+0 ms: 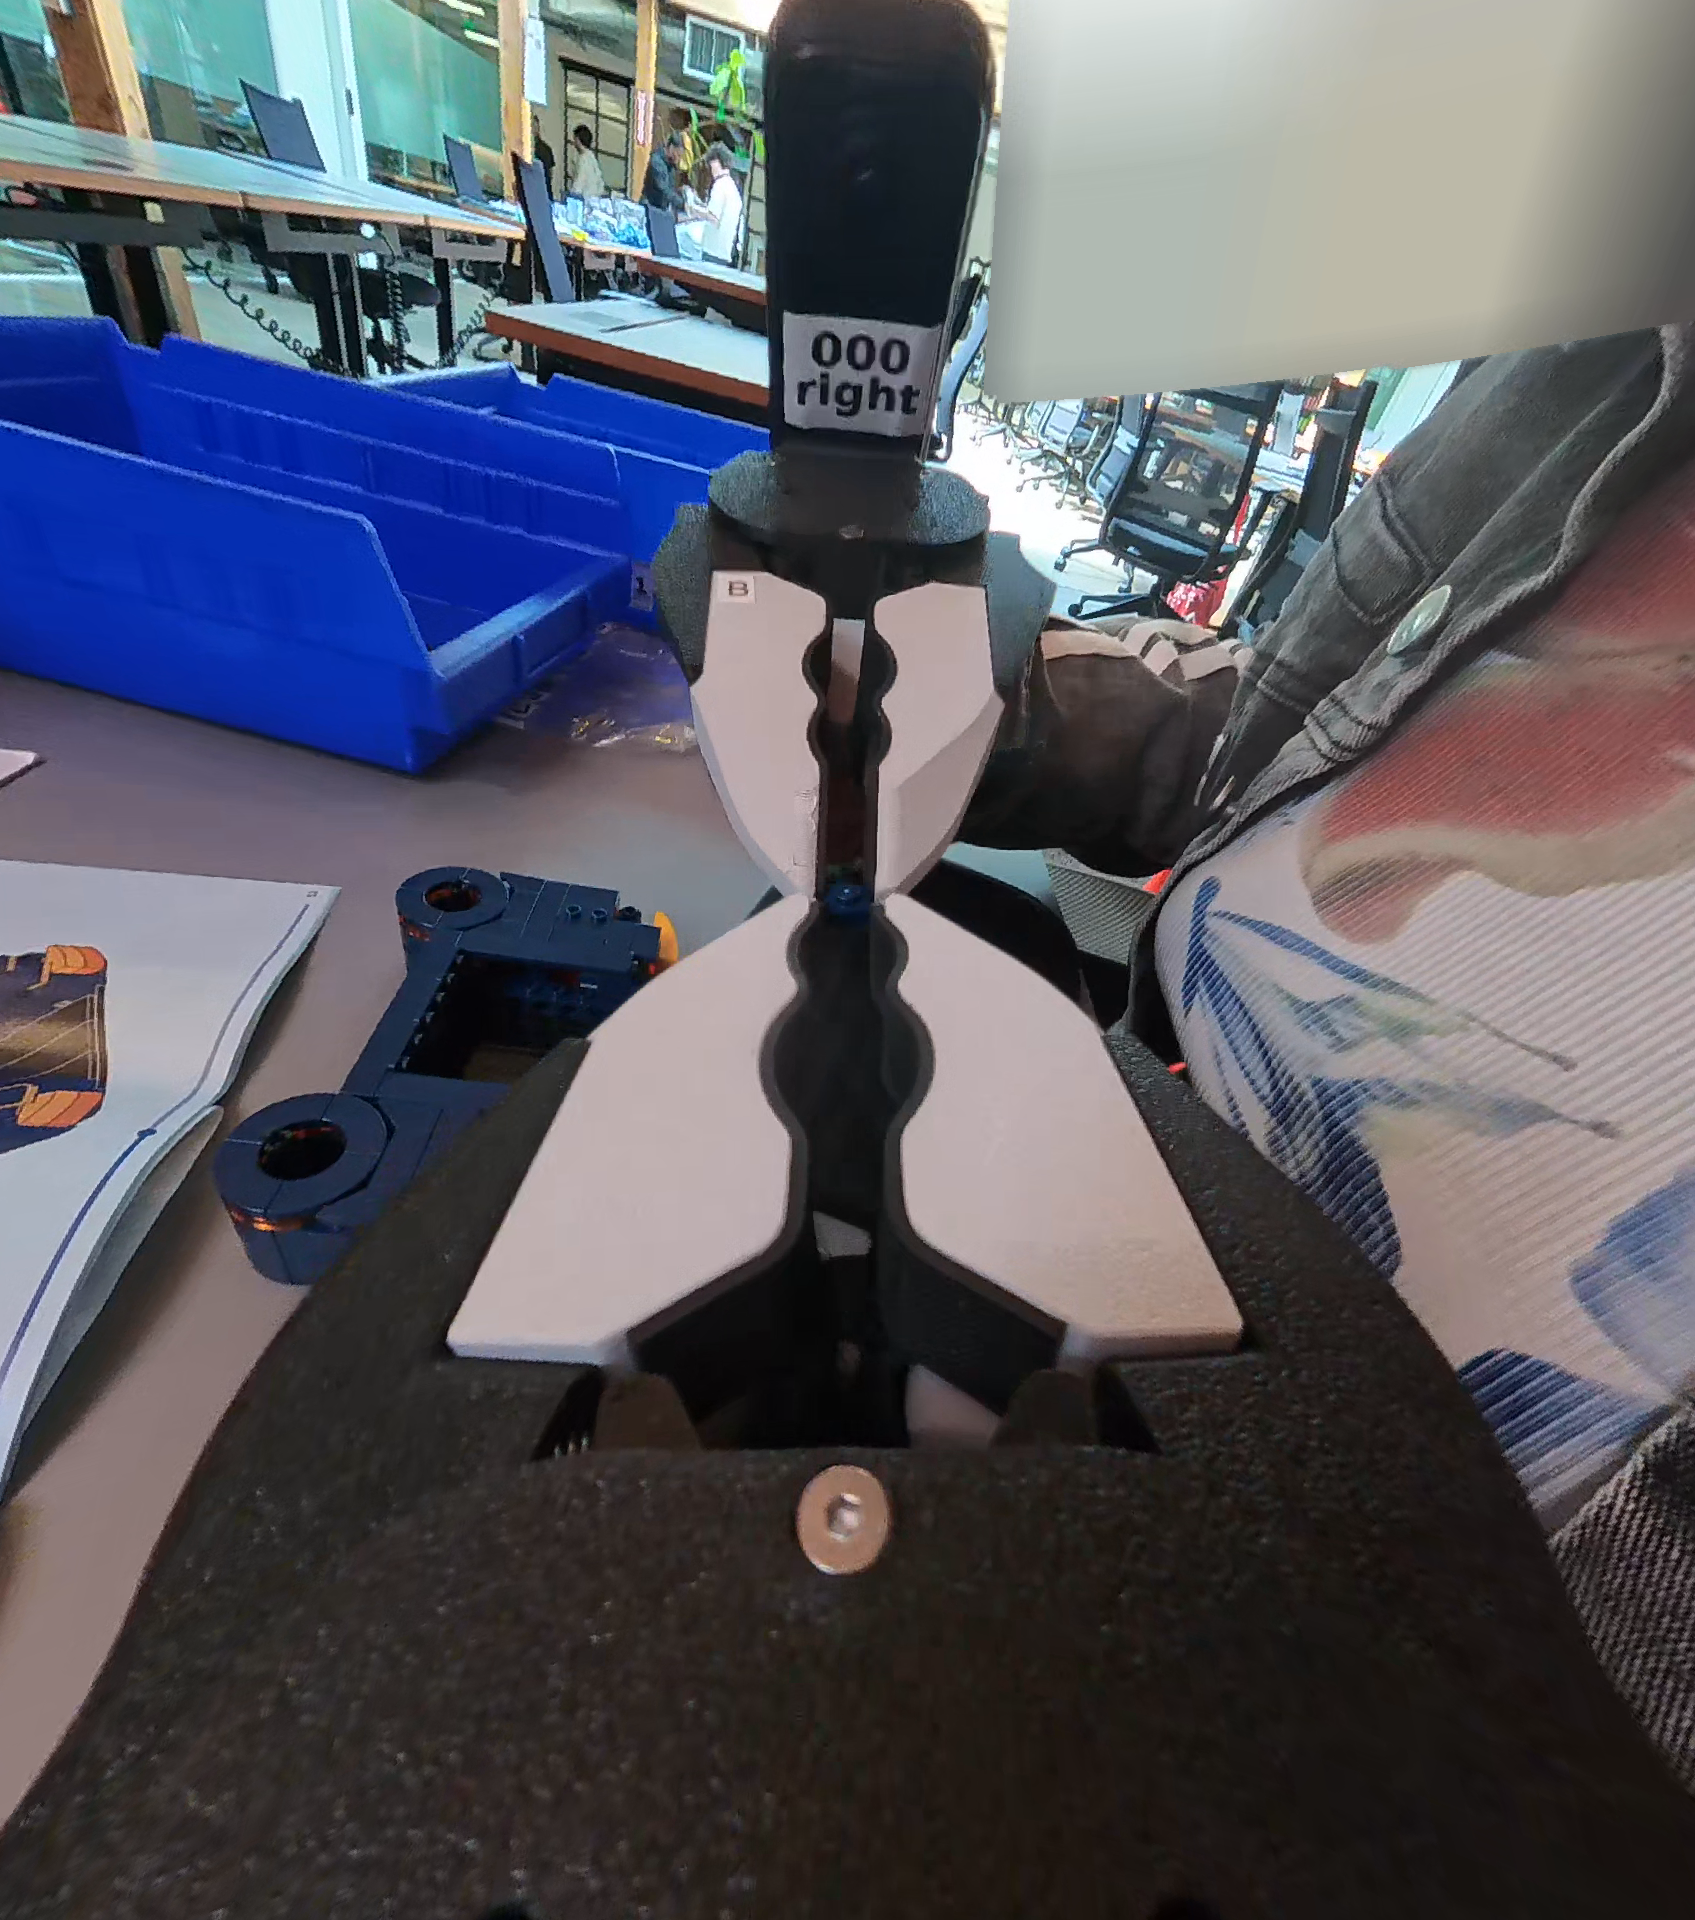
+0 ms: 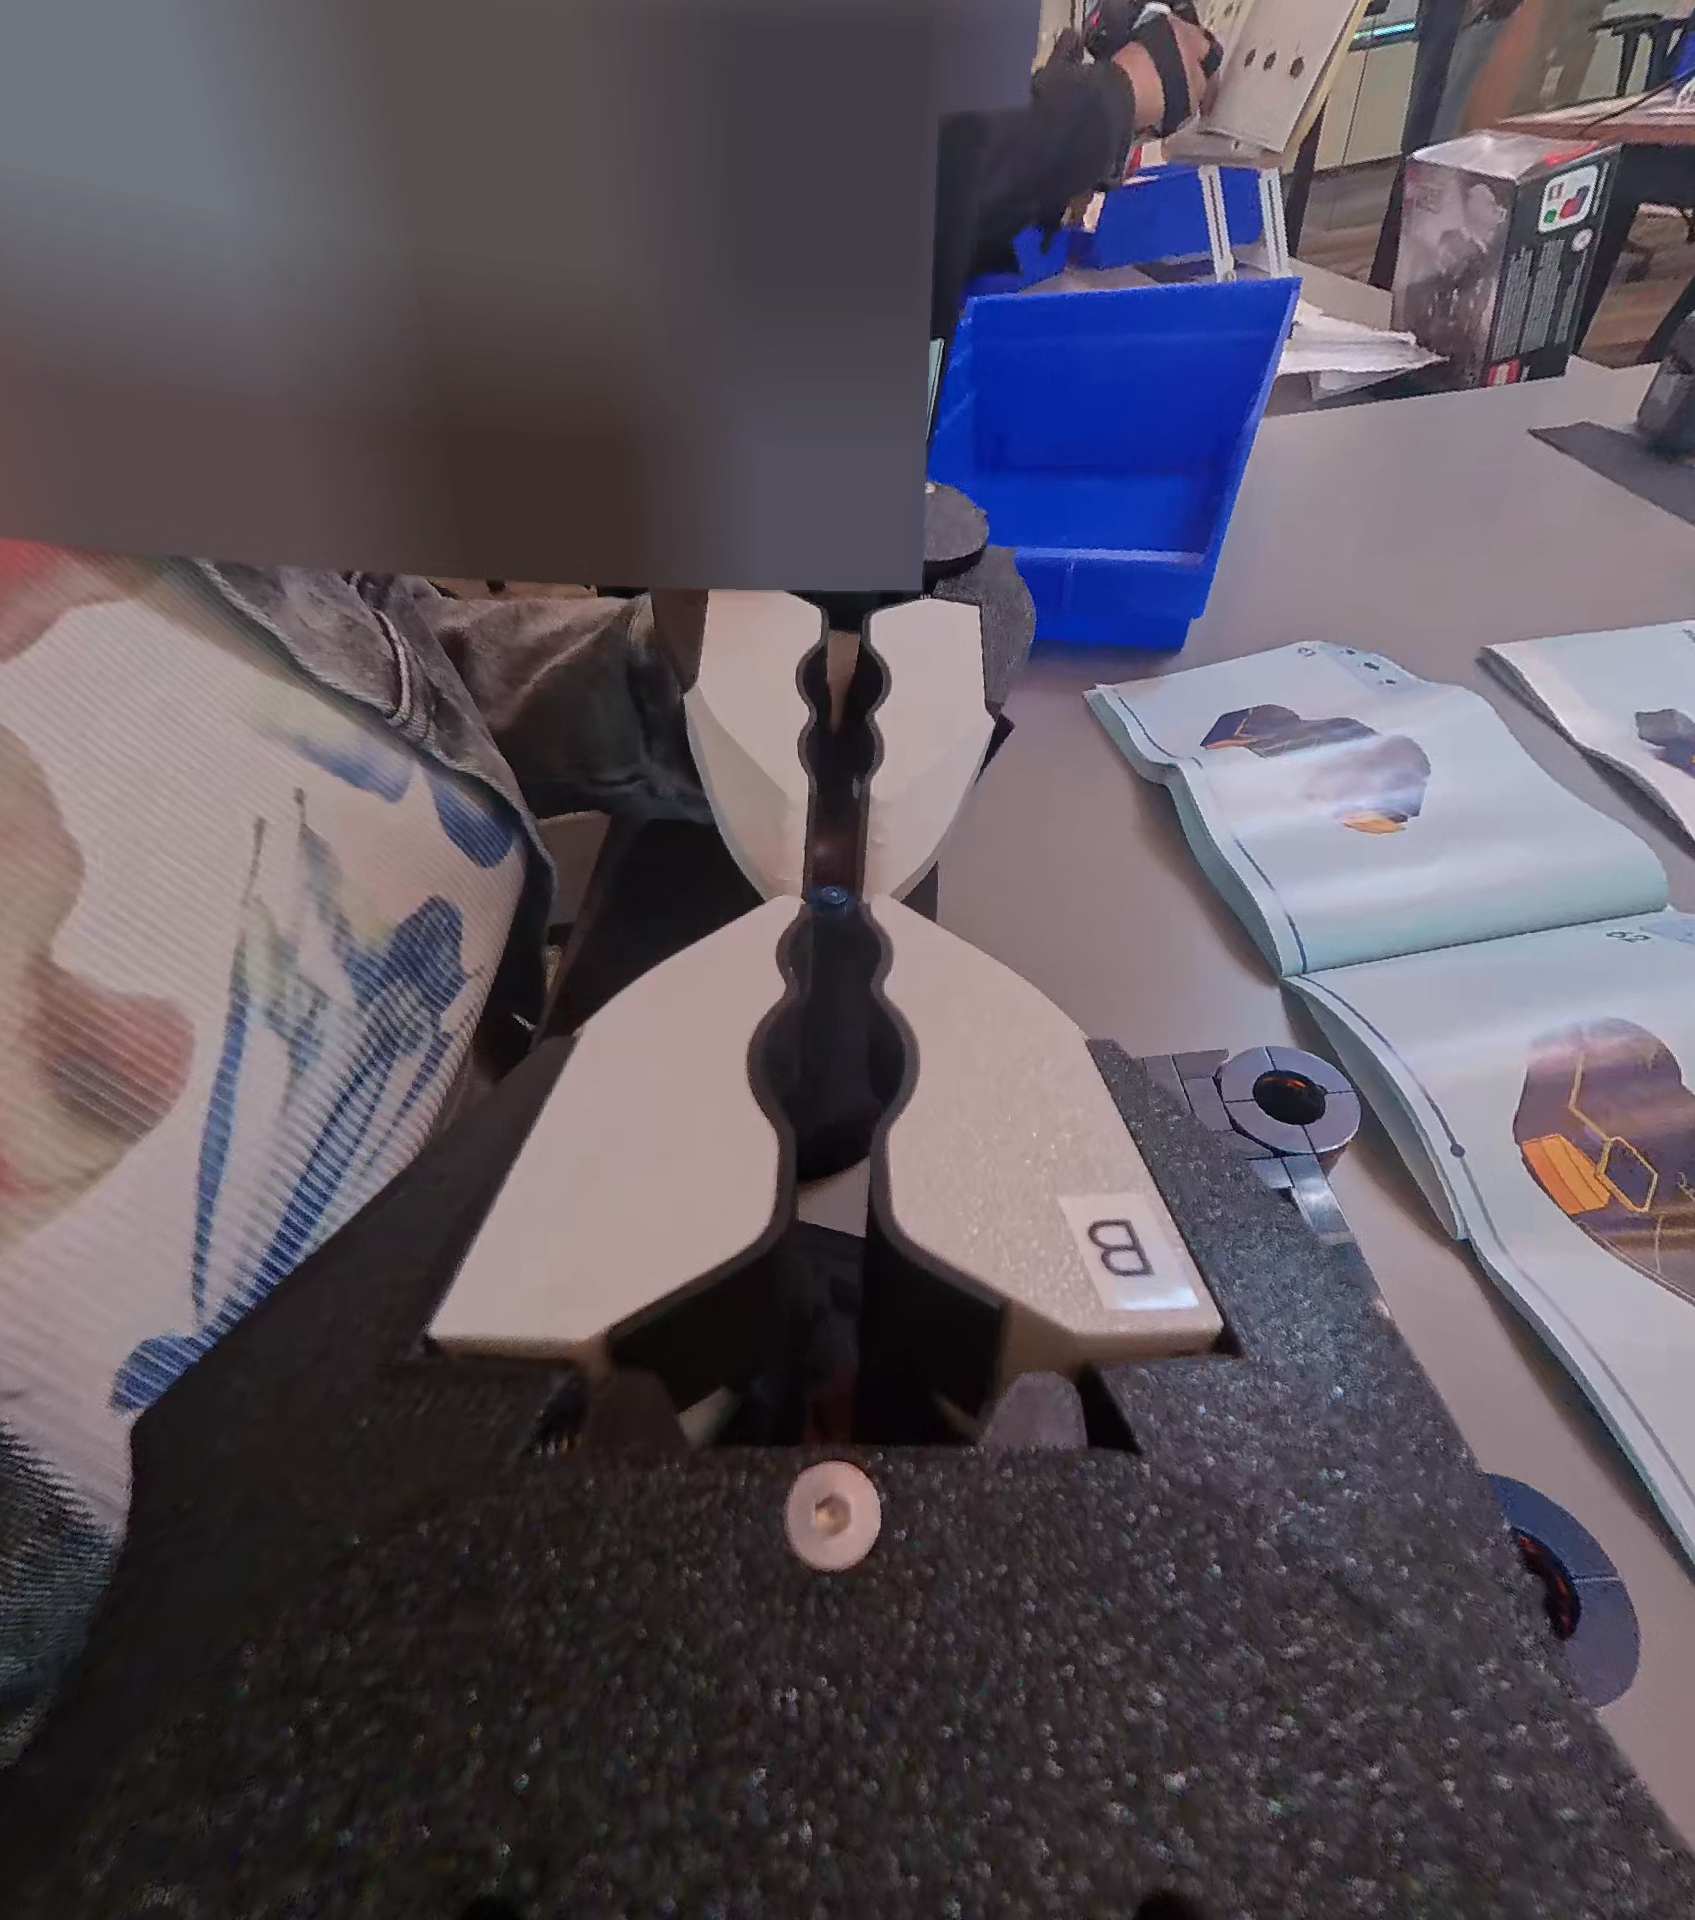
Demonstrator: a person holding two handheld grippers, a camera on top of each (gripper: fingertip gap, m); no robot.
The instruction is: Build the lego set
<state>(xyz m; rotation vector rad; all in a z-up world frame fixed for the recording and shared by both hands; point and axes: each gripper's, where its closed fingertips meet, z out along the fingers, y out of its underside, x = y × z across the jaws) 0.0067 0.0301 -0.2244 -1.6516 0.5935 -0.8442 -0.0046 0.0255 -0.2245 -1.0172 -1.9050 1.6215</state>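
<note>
Two hand-held grippers point(image 1: 845, 914) point(image 2: 832, 906) pinch one blue stud point(image 1: 844, 902) tip-to-tip.

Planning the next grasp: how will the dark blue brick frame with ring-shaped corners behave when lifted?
The dark blue brick frame looks stiff. Its hollow middle suggests it is light. Being many joined bricks, it might separate if gripped by one ring.
</note>
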